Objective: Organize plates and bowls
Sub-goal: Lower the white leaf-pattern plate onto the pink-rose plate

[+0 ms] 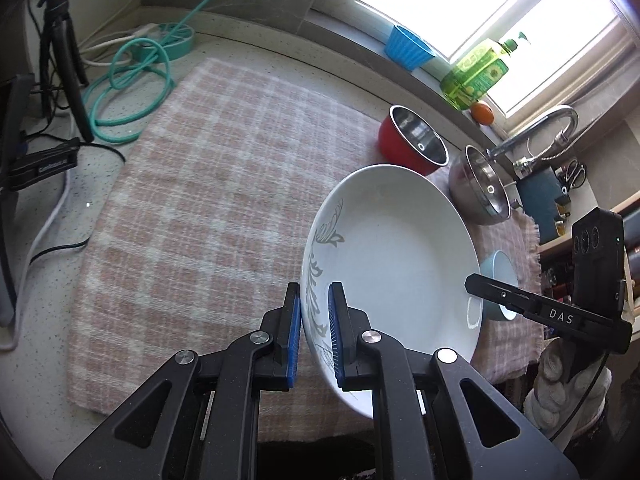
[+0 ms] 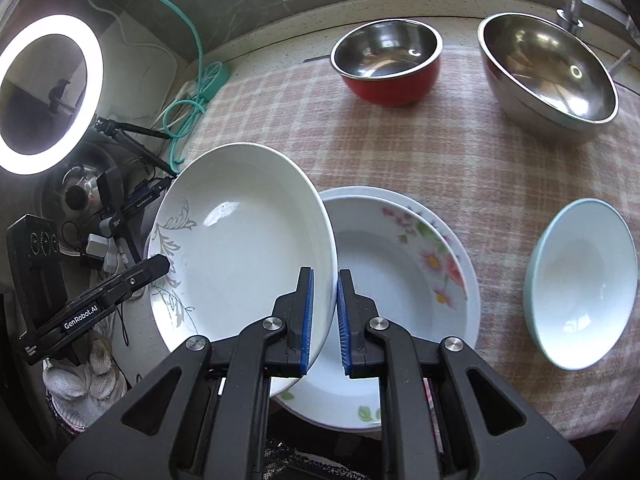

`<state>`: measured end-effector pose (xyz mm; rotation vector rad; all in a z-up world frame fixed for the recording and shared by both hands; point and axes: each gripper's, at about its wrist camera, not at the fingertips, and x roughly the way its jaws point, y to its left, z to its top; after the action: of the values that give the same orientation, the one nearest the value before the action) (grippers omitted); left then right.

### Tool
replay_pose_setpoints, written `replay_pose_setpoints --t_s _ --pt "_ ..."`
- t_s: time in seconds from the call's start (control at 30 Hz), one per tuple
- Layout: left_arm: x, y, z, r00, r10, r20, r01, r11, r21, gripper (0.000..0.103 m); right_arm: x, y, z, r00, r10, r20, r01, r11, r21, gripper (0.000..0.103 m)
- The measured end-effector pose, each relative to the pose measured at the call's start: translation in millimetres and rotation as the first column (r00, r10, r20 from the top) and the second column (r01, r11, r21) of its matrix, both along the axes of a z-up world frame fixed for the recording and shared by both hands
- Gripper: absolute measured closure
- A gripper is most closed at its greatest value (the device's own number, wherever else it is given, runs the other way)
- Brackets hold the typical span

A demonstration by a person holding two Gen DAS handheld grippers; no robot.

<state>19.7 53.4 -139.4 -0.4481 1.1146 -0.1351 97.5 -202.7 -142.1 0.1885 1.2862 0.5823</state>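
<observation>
A white deep plate with a grey leaf pattern (image 1: 392, 264) is held tilted above the checked cloth (image 1: 224, 184) by both grippers. My left gripper (image 1: 314, 336) is shut on its near-left rim. My right gripper (image 2: 324, 320) is shut on its right rim; the plate (image 2: 240, 248) fills the left of the right wrist view. Under it lies a floral plate (image 2: 404, 276) on the cloth. A light blue bowl (image 2: 584, 292) sits to the right. A red bowl with a steel inside (image 2: 388, 64) and a large steel bowl (image 2: 548, 76) stand at the back.
A teal cable (image 1: 132, 76) and a tripod (image 1: 64, 60) lie at the cloth's left. A blue cup (image 1: 408, 48), a green bottle (image 1: 476, 72) and an orange (image 1: 482, 112) stand on the window sill. A tap (image 1: 540, 128) is at right. A ring light (image 2: 48, 92) glows at left.
</observation>
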Motion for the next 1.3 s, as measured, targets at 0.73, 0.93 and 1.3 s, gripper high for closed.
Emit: replay_pose_setpoints --t_s 0.73,0.93,1.3 --pt "23 -59 -17 0.984 -0.170 -0.060 0.172 0.985 0.027 0.092 -12 -54 -26 0.991 -0.127 -0.043 0.125 0.990 -0.059 0.091" --pt "23 -63 -20 0.981 -0.180 -0.074 0.183 0.983 0.031 0.092 -12 -55 -30 0.990 -0.130 -0.050 0.127 0.990 -0.068 0.091" --pt "24 -62 -27 0.980 -0.174 -0.099 0.178 0.983 0.039 0.092 -12 -51 -32 0.992 -0.118 -0.046 0.114 0.990 -0.079 0.091"
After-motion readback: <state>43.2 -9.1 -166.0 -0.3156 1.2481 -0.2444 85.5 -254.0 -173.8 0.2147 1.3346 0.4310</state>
